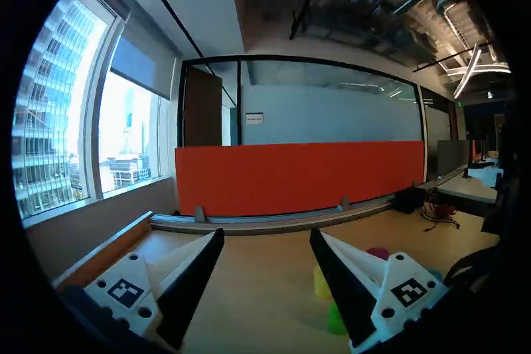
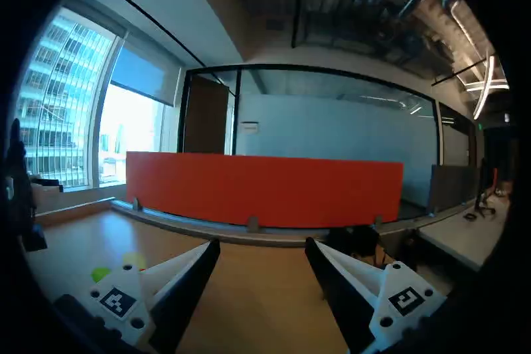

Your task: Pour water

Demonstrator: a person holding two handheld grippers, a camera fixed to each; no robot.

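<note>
My left gripper (image 1: 265, 232) is open above a wooden table (image 1: 265, 287), with nothing between its fingers. Small coloured cups stand low on the right, partly hidden behind its right finger: a yellow cup (image 1: 320, 282), a green cup (image 1: 335, 319) and a pink cup (image 1: 378, 252). My right gripper (image 2: 262, 242) is also open and holds nothing. In the right gripper view a yellow cup (image 2: 133, 260) and a green cup (image 2: 101, 273) peek out beside its left finger. I see no water vessel that I can tell apart.
An orange partition (image 1: 299, 178) runs along the table's far edge, with a glass wall behind it. Windows (image 1: 46, 148) line the left side. Black cables and a dark box (image 1: 425, 204) lie far right. A dark shape (image 2: 18, 194) stands at the left edge.
</note>
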